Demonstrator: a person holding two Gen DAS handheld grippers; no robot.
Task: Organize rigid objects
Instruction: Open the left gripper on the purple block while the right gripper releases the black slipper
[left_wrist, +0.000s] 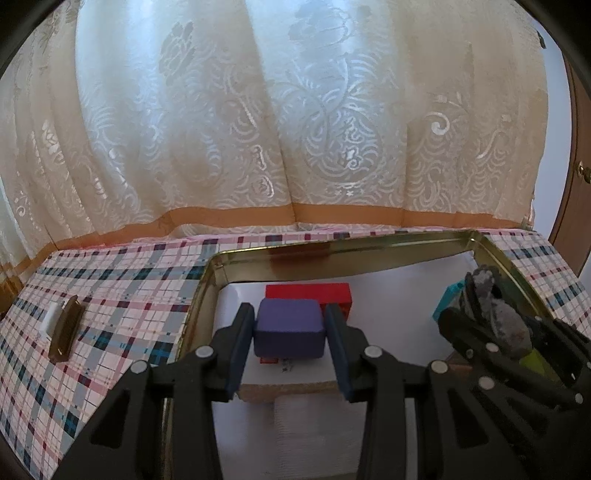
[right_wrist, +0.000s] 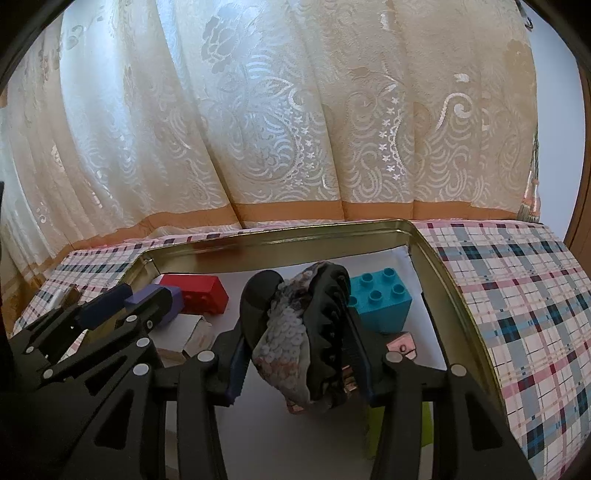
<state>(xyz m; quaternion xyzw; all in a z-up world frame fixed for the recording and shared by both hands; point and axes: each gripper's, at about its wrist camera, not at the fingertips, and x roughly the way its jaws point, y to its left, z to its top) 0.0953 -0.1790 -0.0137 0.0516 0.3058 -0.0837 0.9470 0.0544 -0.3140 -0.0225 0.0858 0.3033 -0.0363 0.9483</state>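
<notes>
Gold-coloured metal forms the wall of a large open tin, which stands on a counter covered in plaid cloth and serves as the collecting place; its white-lined floor already carries a red block near the far wall and a teal studded brick toward the far right corner, set well apart so each keeps its own spot. Left tongs are closed part-way on a purple block, both pads pressed flat against its opposite sides, holding it clear of the floor just in front of the red block, apparently to set like with like. Right tongs clamp a black toothed hair clip with a grey sequinned cover over the middle of the tin; the jaws stand moderately apart because the clip is bulky. Outside the tin, on the cloth to its left, a small brown flat object lies unsorted; its nature is unclear.
</notes>
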